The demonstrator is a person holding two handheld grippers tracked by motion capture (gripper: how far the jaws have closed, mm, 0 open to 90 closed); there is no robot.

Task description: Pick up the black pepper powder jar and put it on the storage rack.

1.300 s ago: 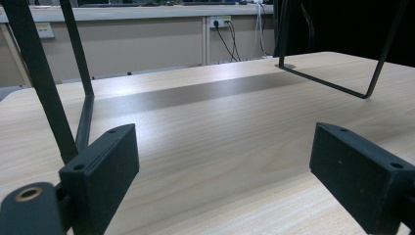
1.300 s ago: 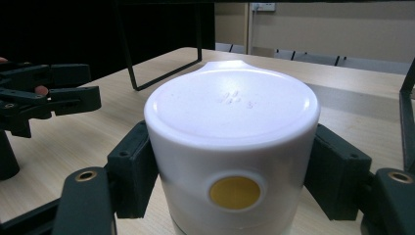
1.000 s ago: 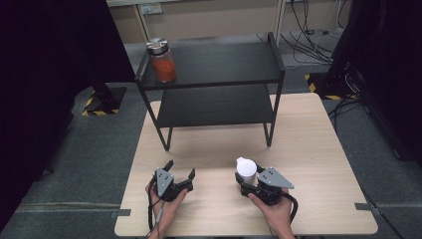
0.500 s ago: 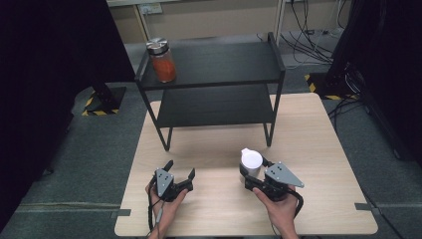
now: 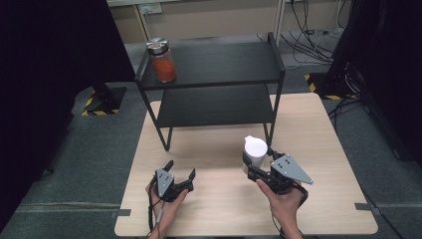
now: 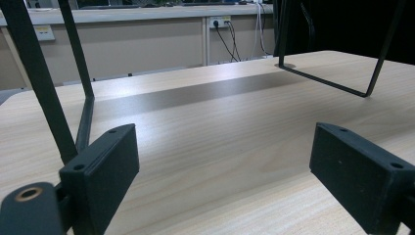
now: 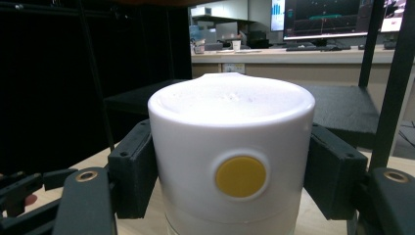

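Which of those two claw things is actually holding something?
The right gripper: its jaws clamp a white container with a yellow dot. The left gripper stands open over bare table.

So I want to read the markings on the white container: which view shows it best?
The right gripper view: the white container is close up between the fingers, its yellow dot facing the camera. The high view shows it small, from above.
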